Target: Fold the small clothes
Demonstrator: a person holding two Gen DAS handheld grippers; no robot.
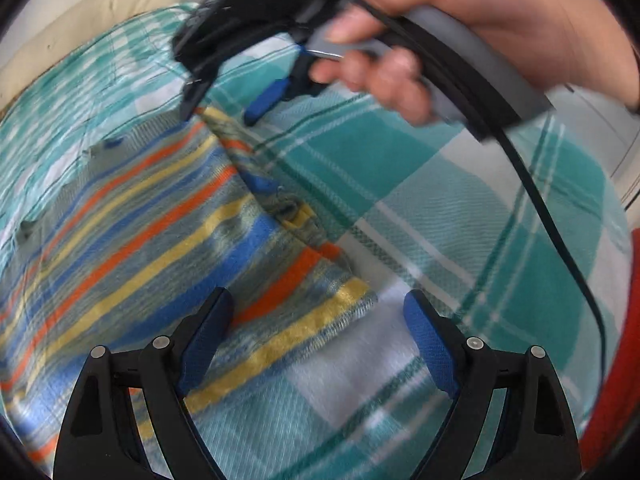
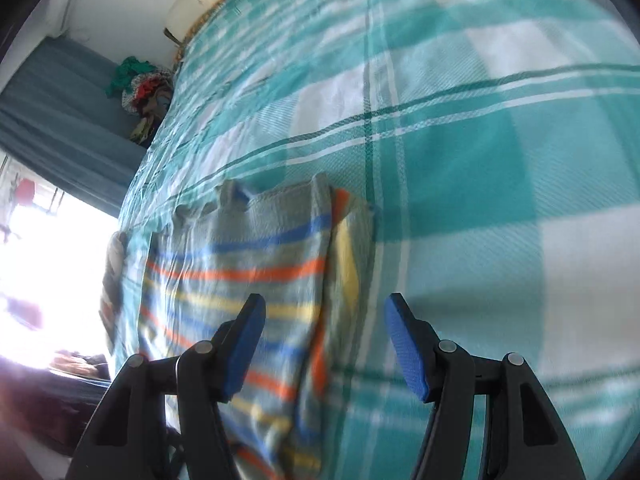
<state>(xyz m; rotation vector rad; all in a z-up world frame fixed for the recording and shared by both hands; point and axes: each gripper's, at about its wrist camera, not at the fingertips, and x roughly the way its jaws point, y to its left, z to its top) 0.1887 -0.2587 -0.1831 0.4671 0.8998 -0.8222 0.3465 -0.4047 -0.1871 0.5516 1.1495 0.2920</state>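
Observation:
A small grey garment with blue, orange and yellow stripes (image 1: 160,224) lies flat on the teal plaid bedspread (image 1: 460,200), its right edge folded over. My left gripper (image 1: 318,322) is open and empty, hovering over the garment's near right corner. The right gripper shows in the left wrist view (image 1: 224,108) held in a hand above the garment's far edge, its jaws apart. In the right wrist view the right gripper (image 2: 324,332) is open and empty above the garment (image 2: 248,264), over its folded right edge.
The bedspread (image 2: 460,140) covers the bed. A cream headboard or pillow (image 1: 80,24) is at the far end. A pile of clothes (image 2: 142,88) sits on a blue-grey surface beside the bed. A black cable (image 1: 532,184) hangs from the right gripper. Something red (image 1: 624,340) lies at the right.

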